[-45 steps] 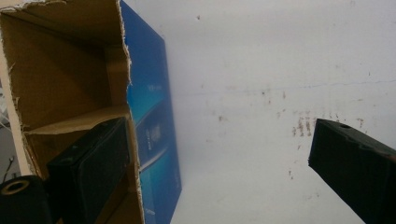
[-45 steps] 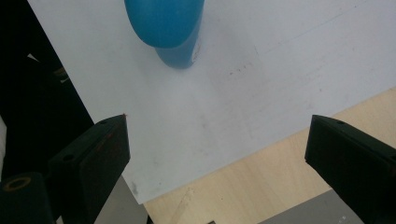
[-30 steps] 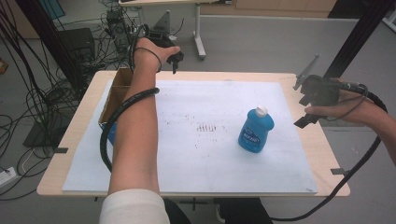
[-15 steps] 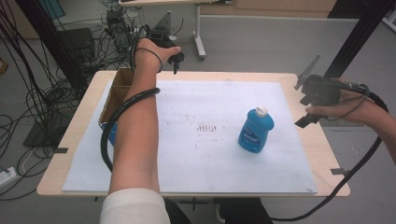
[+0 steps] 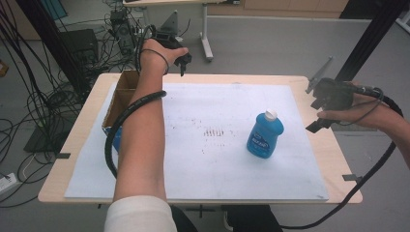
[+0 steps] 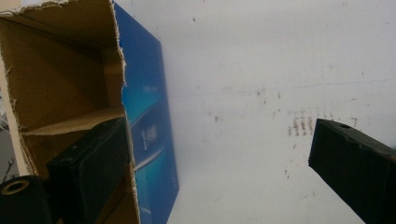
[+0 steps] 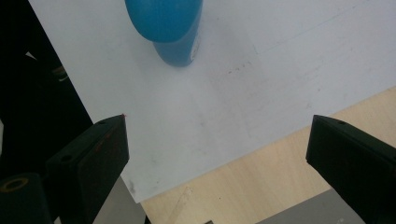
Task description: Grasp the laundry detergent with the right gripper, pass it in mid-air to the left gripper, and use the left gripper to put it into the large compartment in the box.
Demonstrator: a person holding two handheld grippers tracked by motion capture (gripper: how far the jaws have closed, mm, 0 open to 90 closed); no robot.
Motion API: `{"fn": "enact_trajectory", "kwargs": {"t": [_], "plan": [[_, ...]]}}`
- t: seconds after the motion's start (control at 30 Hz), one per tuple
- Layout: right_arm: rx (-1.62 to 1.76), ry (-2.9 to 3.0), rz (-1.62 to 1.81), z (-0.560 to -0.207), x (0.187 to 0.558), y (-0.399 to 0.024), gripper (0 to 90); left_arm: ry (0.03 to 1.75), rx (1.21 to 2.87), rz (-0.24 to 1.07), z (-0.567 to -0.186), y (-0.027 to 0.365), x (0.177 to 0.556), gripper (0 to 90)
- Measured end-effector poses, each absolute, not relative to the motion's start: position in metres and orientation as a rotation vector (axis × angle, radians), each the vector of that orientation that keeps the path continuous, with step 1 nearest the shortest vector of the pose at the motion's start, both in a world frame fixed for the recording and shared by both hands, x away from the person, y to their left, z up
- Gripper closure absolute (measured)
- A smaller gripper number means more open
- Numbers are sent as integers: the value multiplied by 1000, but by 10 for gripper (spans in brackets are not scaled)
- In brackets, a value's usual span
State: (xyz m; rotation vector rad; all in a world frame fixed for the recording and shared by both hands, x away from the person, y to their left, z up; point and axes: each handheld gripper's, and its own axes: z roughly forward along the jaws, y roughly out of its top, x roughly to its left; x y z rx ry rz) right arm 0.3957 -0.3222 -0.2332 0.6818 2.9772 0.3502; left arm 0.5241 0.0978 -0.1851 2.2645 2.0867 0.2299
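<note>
Both grippers wide apart and empty, blue bottle untouched on the table.

Across the last second nothing has shifted: my left gripper (image 5: 183, 60) still hangs past the table's (image 5: 87, 145) far edge, by the open cardboard box (image 5: 118, 96), and my right gripper (image 5: 321, 104) still hovers off the right edge, so I judge the reach for the blue bottle (image 5: 264, 135) not yet begun. The bottle stands upright on the white sheet (image 5: 217, 169), right of centre (white cap on). Nothing lies between it and my right gripper; cables trail over the floor beyond.
</note>
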Motion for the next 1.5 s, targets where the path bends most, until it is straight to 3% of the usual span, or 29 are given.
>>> {"fn": "enact_trajectory", "kwargs": {"t": [1.5], "plan": [[731,2799,782,-323,367,-332,44,2086,2276,222,-193,97,523,60]]}}
